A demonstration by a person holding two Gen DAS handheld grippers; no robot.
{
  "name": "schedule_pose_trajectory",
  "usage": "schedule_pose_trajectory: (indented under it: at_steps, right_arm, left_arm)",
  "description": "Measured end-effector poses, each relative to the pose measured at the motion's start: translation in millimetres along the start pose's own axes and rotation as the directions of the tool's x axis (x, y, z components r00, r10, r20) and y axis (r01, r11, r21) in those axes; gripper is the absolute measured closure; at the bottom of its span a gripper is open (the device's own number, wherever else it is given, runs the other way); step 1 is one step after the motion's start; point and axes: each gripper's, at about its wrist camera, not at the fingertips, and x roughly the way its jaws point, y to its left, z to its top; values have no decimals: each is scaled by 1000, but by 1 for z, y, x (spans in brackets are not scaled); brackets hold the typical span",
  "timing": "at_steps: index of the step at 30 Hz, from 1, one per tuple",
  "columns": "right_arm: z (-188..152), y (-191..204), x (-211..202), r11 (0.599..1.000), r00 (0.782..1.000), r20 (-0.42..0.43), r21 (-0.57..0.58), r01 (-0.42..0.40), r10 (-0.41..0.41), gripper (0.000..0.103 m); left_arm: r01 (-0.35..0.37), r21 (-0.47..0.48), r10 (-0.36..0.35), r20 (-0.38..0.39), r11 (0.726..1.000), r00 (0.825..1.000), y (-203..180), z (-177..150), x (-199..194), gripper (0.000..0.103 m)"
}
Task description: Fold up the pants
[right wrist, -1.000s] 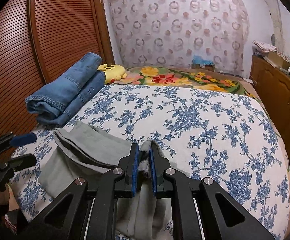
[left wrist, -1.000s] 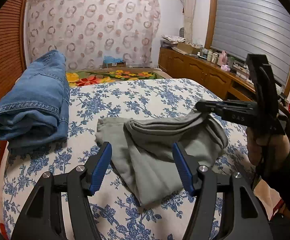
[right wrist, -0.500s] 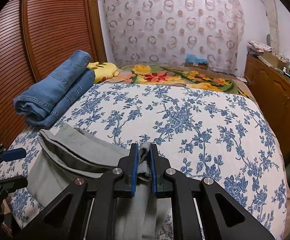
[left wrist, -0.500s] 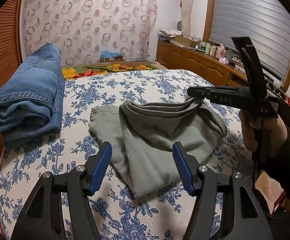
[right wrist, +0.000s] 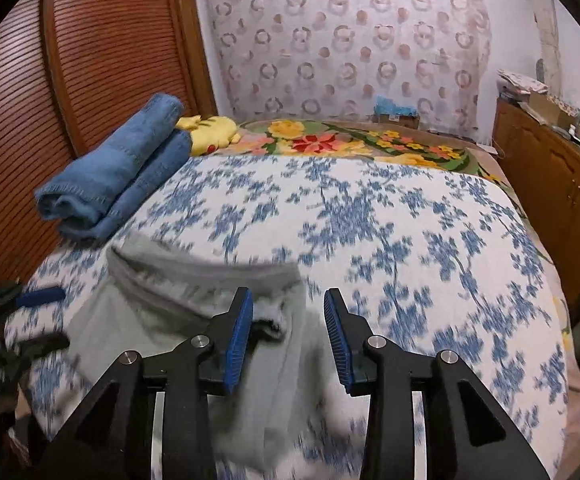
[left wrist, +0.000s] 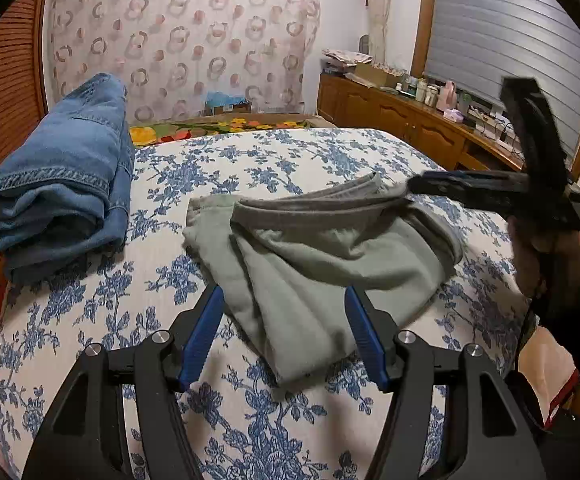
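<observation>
The grey-green pants (left wrist: 322,256) lie folded in a bundle on the floral bedspread (left wrist: 250,168), waistband toward the far side. My left gripper (left wrist: 286,336) is open and empty, hovering just in front of the bundle's near end. My right gripper (right wrist: 288,336) is open above the waistband end of the pants (right wrist: 194,304); the cloth lies loose under its left pad. The right gripper also shows in the left wrist view (left wrist: 414,186), at the pants' right edge.
Folded blue jeans (left wrist: 50,184) lie at the bed's left side against a wooden slatted door (right wrist: 102,60). A yellow plush toy (right wrist: 212,130) and a bright flowered blanket (right wrist: 350,144) lie at the far end. A wooden cabinet (left wrist: 410,124) runs along the right.
My right gripper was shut on the pants' waistband and has opened, letting the cloth go. The pants have settled onto the bed. My left gripper stayed open.
</observation>
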Motion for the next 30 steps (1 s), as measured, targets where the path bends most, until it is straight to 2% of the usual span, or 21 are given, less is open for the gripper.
schedule_pose_trajectory:
  at_steps: [11, 13, 16, 20, 27, 30]
  right_arm:
    - [-50, -4, -39, 998, 995, -78, -16, -67, 65, 65]
    - [-54, -2, -40, 997, 993, -93, -29, -76, 73, 71]
    - [-54, 2, -37, 995, 991, -105, -29, -91, 88, 74]
    - [-53, 7, -31, 994, 989, -115, -41, -98, 93, 81]
    - [-54, 6, -25, 991, 985, -130, -67, -120, 110, 96]
    - [-52, -1, -31, 991, 988, -115, -72, -114, 105, 99]
  left_arm:
    - [25, 18, -24, -45, 1000, 999, -4, -11, 4, 40]
    - [15, 24, -13, -56, 1000, 998, -5, -11, 7, 41]
    - [-3, 28, 5, -72, 1000, 997, -5, -12, 11, 45]
    - [-7, 25, 9, -91, 1000, 996, -4, -13, 15, 57]
    - [-1, 39, 5, -88, 999, 996, -10, -16, 16, 88]
    - [-19, 31, 21, -68, 999, 997, -8, -13, 13, 92]
